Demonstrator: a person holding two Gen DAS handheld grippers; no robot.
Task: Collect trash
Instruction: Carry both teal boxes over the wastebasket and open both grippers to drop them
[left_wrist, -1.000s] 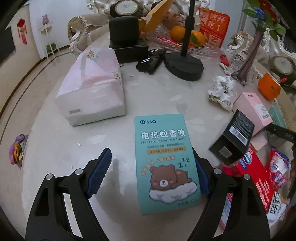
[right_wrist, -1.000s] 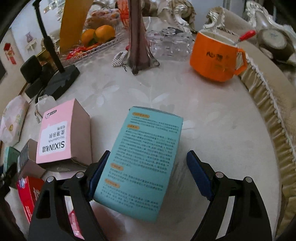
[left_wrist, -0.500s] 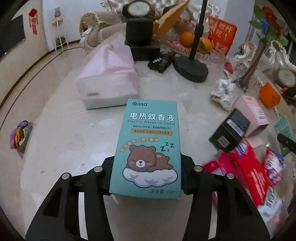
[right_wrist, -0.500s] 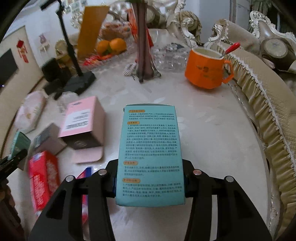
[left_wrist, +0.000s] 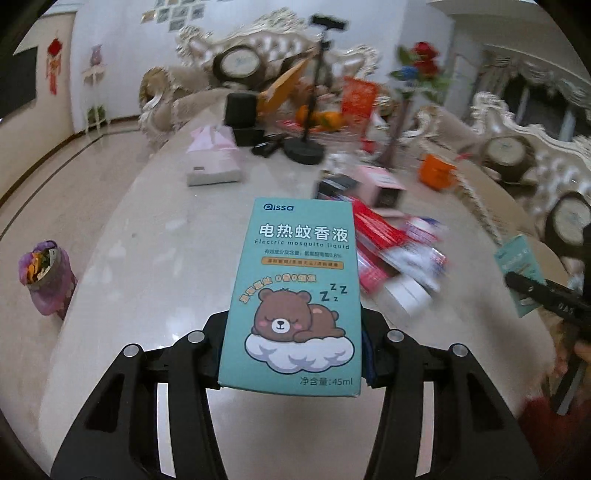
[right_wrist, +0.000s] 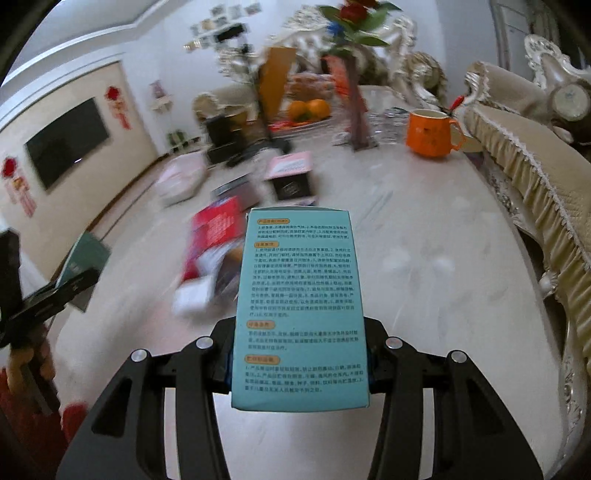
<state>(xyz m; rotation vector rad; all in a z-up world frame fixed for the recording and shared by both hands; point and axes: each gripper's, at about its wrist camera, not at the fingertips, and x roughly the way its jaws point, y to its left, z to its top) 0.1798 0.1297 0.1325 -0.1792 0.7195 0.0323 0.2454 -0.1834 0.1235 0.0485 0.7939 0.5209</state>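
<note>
Lifting clear, your left gripper (left_wrist: 293, 347) and right gripper (right_wrist: 299, 354) have each clenched a teal box (left_wrist: 295, 291) (right_wrist: 301, 306) off the worktop (left_wrist: 159, 258) — bin next.

Each view looks forward and down along its own pair of black fingers, from above the marble tabletop (left_wrist: 155, 229), with a teal box filling the near centre. The left wrist view sits toward the tabletop's left side, facing the phone stand (left_wrist: 306, 147) and sofa. The right wrist view sits nearer the right edge, beside the orange mug (right_wrist: 430, 134). Both share the red packets (left_wrist: 384, 240), pink box (right_wrist: 291, 166) and fruit tray
</note>
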